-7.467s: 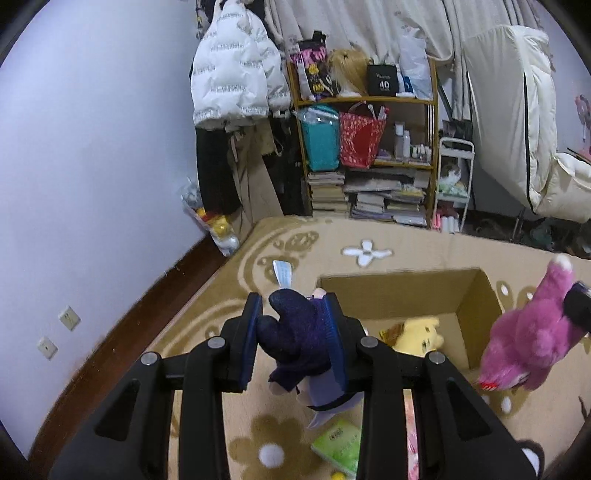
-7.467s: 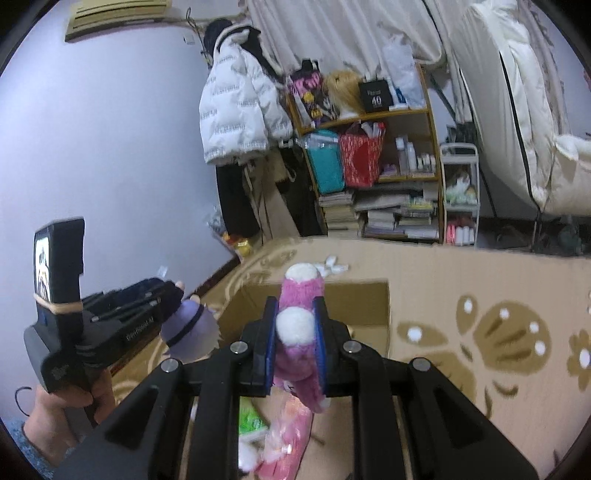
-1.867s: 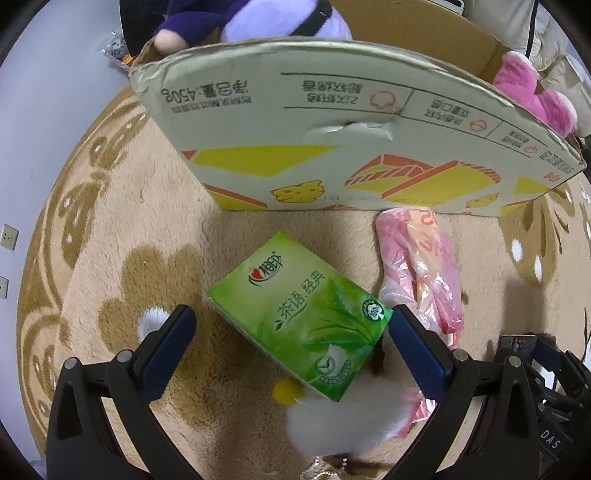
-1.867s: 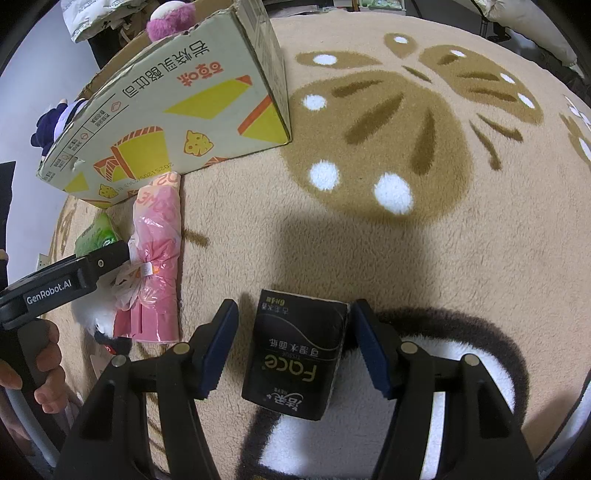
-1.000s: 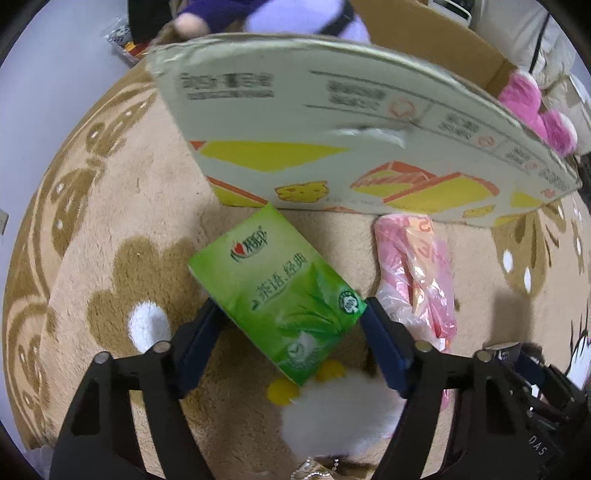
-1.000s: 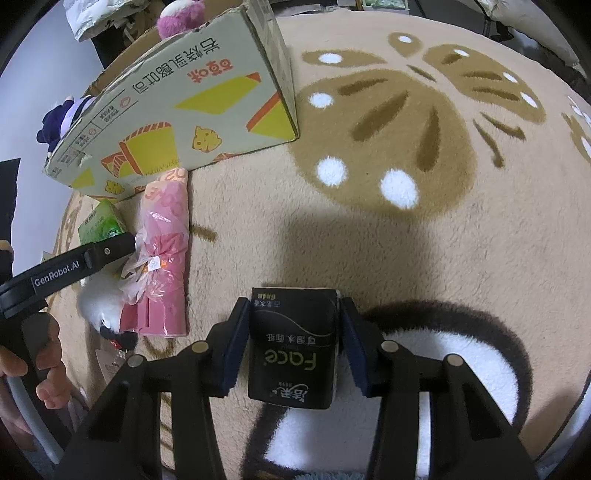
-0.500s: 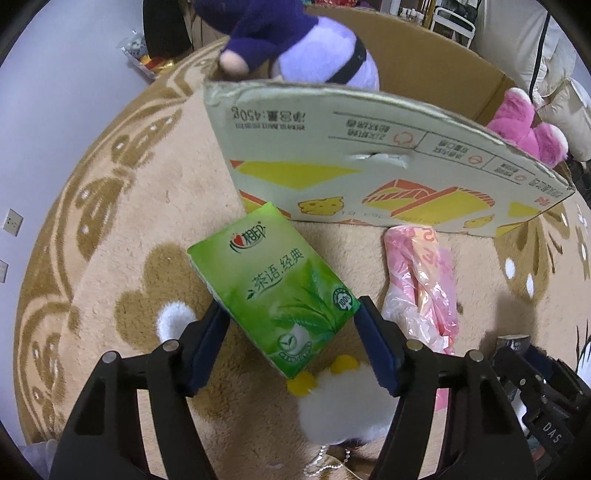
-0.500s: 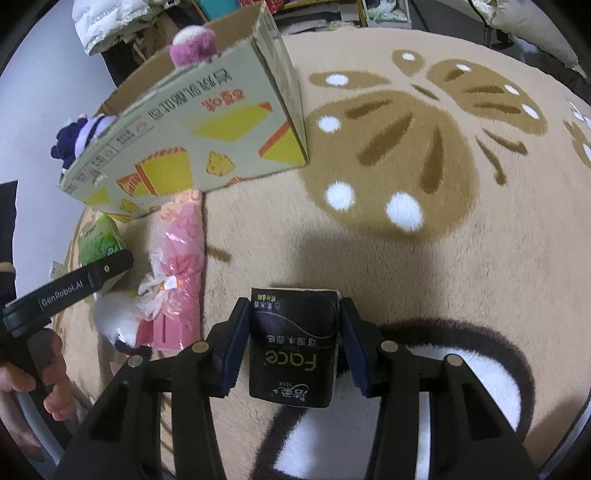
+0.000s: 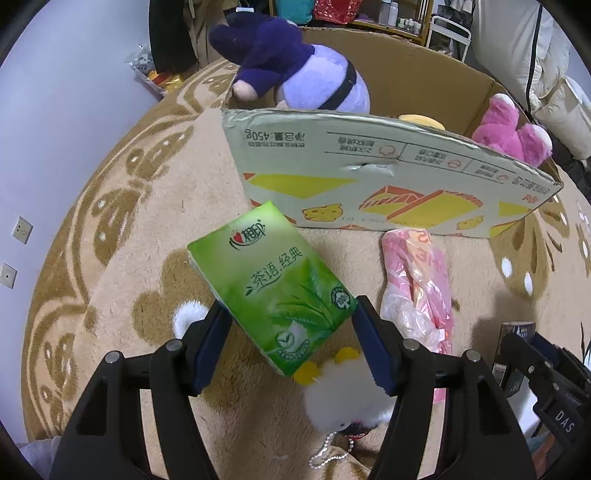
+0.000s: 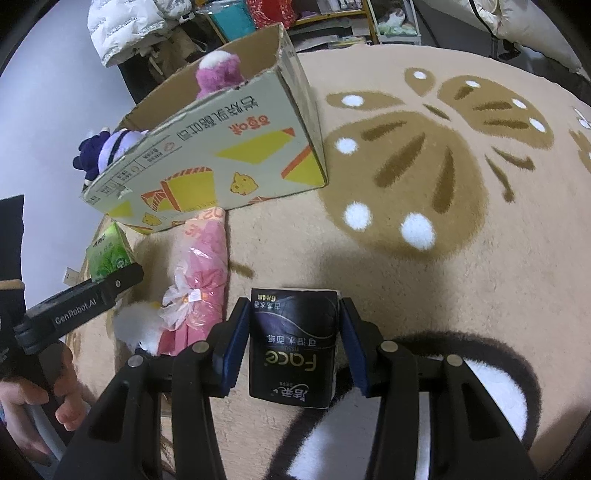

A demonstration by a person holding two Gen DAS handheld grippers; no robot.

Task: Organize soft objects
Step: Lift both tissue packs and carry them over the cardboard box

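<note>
My left gripper [image 9: 291, 332] is shut on a green tissue pack [image 9: 269, 284] and holds it above the rug, in front of the cardboard box [image 9: 369, 177]. My right gripper [image 10: 291, 339] is shut on a black tissue pack [image 10: 293, 347], lifted off the rug. The box holds a purple plush [image 9: 295, 77], a pink plush [image 9: 506, 133] and a yellow plush [image 9: 421, 120]. A pink plastic-wrapped bundle [image 9: 417, 284] and a white fluffy toy [image 9: 347, 395] lie on the rug below the green pack.
A beige rug with brown flower patterns [image 10: 424, 177] covers the floor. A shelf with bags and books [image 10: 280, 14] and a white jacket [image 10: 125, 26] stand behind the box. A wall with sockets [image 9: 22, 230] is at the left.
Both grippers have closed on their tissue packs and lifted them. Both views have risen and tilted up, showing more of the box and the plush toys inside.
</note>
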